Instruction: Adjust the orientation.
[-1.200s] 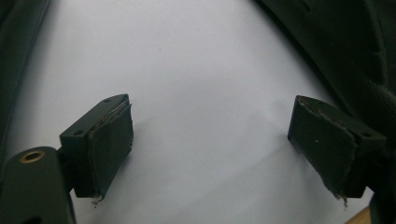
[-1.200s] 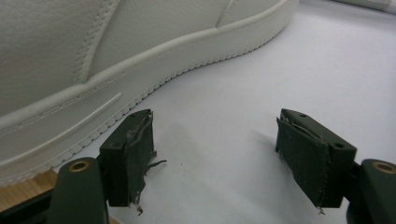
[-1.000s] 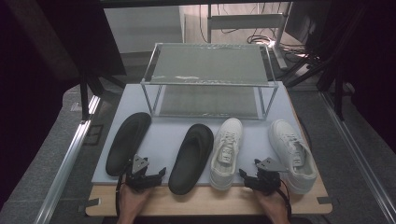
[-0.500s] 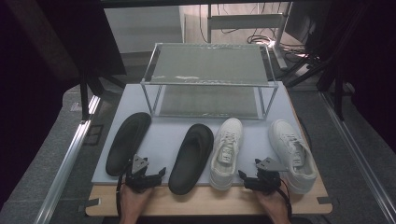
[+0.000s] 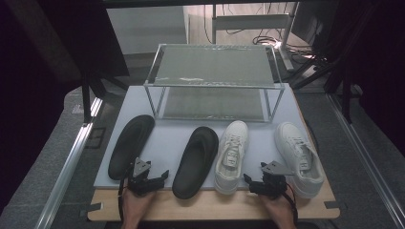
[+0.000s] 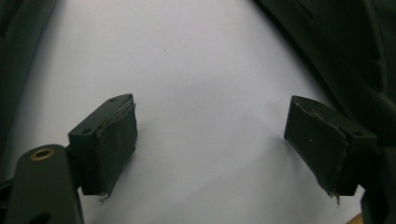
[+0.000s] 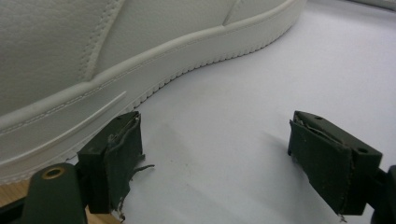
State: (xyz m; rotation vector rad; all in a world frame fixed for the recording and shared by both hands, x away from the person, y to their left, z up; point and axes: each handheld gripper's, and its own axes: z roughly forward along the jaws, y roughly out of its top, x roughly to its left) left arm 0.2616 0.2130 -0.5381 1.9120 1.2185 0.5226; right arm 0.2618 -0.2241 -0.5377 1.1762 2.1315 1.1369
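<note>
Counter (image 5: 210, 207): wood top w/ a big pale mat (image 5: 172, 138) on it. All the shoes lie on the mat.
Rack (image 5: 215, 81): clear 2-level shelf at the far end of the mat, behind the shoes. Both levels bare.
Right white shoe (image 5: 298, 157): far right of the row, toe pointing to the rack. Heel end just beside the right tool.
Left white shoe (image 5: 231, 155): next to it, toe to the rack too. Its side wall is big and close in the right gripper view (image 7: 116, 70), just by the left jaw there; can't tell if they touch.
Black slipper (image 5: 196, 160): middle of the row, just beside the left white shoe. Dark edge shows at the right of the left gripper view (image 6: 345, 51).
Black insole (image 5: 130, 145): far left, flat, tilted a bit. Well apart from the white shoes.
Left tool (image 5: 152, 180): at the near edge of the mat, btwn insole & slipper. Jaws spread wide, have just been closing a little, only bare mat btwn them (image 6: 210, 140). Holds nothing.
Right tool (image 5: 258, 185): near edge too, btwn the 2 white shoes. Jaws spread wide, bare mat btwn them (image 7: 215, 158). Holds nothing.
Hands: left hand (image 5: 136, 207) & right hand (image 5: 277, 210) come in from the bottom, each one wrapped round its tool.
</note>
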